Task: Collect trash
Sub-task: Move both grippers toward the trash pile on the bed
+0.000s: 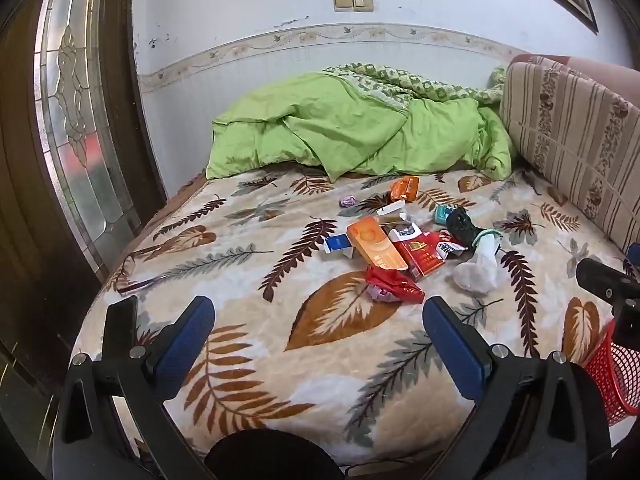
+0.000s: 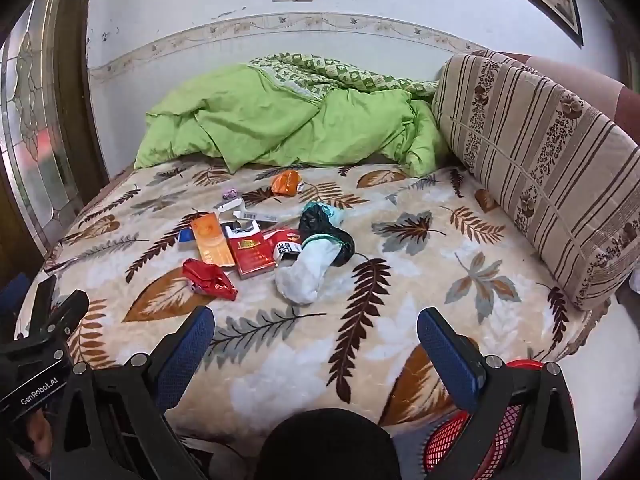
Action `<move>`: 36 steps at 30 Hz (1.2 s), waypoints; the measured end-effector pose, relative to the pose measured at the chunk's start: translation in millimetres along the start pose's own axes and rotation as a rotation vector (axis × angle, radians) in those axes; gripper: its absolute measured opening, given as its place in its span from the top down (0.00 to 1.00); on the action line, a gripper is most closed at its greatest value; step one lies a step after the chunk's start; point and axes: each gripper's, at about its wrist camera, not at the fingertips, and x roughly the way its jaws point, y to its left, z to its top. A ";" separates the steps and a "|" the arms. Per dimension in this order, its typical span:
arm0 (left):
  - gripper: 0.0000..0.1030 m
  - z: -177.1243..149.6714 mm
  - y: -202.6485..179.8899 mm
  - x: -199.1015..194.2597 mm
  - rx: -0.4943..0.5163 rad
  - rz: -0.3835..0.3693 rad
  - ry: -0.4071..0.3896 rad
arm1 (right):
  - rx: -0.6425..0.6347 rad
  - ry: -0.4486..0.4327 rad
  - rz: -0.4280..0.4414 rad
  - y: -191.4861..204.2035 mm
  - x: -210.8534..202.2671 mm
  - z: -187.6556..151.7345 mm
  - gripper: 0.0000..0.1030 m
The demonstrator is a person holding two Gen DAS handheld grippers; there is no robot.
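The trash lies heaped near the middle of the bed, on the leaf-patterned blanket — nothing has been lifted yet. Nearest the foot edge sits a crumpled red wrapper, with an orange carton and a red cigarette pack touching just behind it. Beside these lie a white sock-like cloth and a black plastic bag; a second orange packet and a small purple scrap rest farther toward the green duvet.

All of it looks light. The cartons should be stiff enough to pinch across their thin sides; the foil wrapper will likely crush and slip, so a bite on its bunched middle seems safest. The cloth and bag are limp — best gathered at a fold.

The left gripper hangs spread wide and empty above the foot edge; the right gripper is likewise released. A red mesh basket waits below the bed's near right corner.
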 end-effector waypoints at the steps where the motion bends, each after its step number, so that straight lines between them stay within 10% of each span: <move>1: 0.00 0.4 -0.4 0.9 -0.001 0.000 0.001 | -0.004 0.002 -0.005 -1.4 0.1 0.7 0.01; 36: 0.00 -1.0 -18.3 28.6 0.018 -0.011 0.060 | -0.013 0.065 -0.021 0.4 34.7 1.8 0.01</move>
